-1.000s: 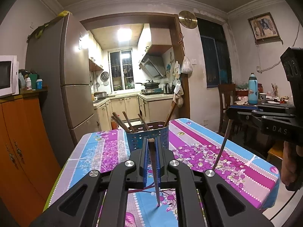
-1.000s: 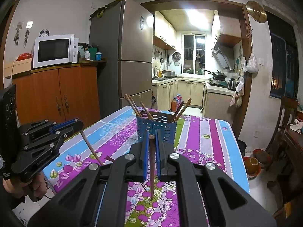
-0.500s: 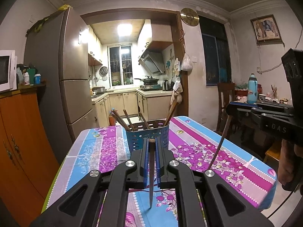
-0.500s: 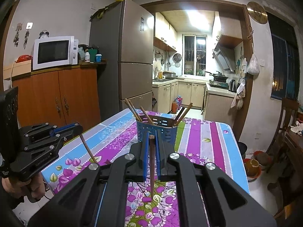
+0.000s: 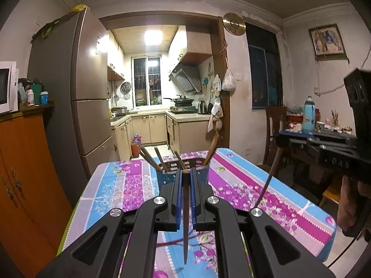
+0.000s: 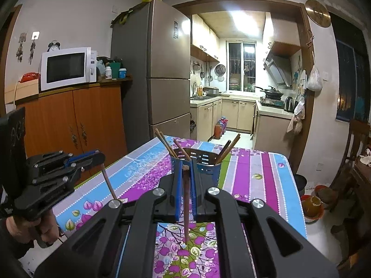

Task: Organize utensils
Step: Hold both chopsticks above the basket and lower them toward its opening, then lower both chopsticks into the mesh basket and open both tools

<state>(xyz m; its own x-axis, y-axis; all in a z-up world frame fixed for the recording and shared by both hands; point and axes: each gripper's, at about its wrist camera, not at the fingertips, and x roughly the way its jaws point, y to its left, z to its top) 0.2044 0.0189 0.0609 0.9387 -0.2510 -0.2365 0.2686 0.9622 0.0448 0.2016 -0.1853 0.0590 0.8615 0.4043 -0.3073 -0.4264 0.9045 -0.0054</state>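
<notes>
A blue perforated utensil holder [image 5: 204, 173] [image 6: 208, 164] stands on the flowered tablecloth with several brown chopsticks leaning in it. My left gripper [image 5: 186, 173] is shut on a dark brown chopstick [image 5: 186, 220] that hangs point down above the cloth, just short of the holder. My right gripper [image 6: 185, 169] is shut on another brown chopstick [image 6: 186, 206], also hanging point down. Each gripper shows in the other's view: the right one [image 5: 280, 142] at the right edge, the left one [image 6: 100, 158] at the left edge, both with their chopsticks angled down.
The table [image 6: 259, 176] has its far edge toward a kitchen doorway. A tall fridge [image 6: 160, 69] and an orange cabinet [image 6: 69, 120] with a microwave stand at the left. A wooden chair [image 5: 276, 125] and a cluttered side table with a blue bottle stand at the right.
Both grippers have risen with their chopsticks, so the table and holder sit lower in both views. The left chopstick hangs straighter between the fingers than a second ago.
</notes>
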